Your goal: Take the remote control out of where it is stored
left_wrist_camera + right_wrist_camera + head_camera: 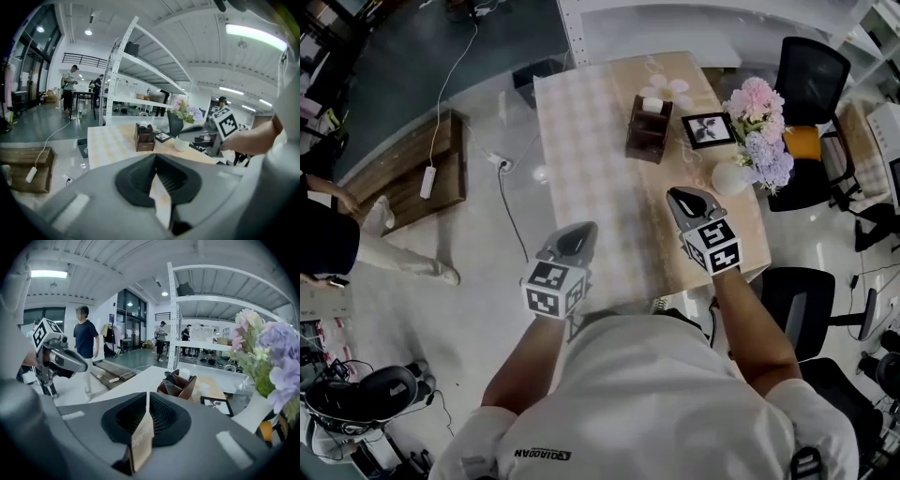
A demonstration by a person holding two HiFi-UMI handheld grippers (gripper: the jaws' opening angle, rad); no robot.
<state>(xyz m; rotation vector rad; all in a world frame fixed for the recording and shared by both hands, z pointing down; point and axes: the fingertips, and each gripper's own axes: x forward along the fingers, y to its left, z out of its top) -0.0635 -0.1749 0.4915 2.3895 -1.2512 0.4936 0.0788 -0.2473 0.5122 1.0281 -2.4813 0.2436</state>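
Jaws first: on my left gripper (584, 232) they are closed tip to tip with nothing in them. On my right gripper (682, 197) they are all but together, with only a sliver between them, and also empty. Both hang over the near end of the tabletop (581, 150), the left at its left edge and the right toward its right side, each pointing away from me and a little down.

As far as I can judge, nothing of the job is done yet: the remote (170, 377) is still stowed. It stands in the wooden holder (648, 136) further up the tabletop, a dark shape sticking out of one compartment, and the right gripper view shows it best. The holder is well apart from both sets of jaws, ahead of them and between their two lines, somewhat nearer my right.

By my reading, what is left is to reach in, open, close on the remote's upper end and lift it clear. To the right of the holder sit a photo frame (708, 129) and a vase (729, 178) of flowers (759, 122), which I'd mind on a right-hand approach.
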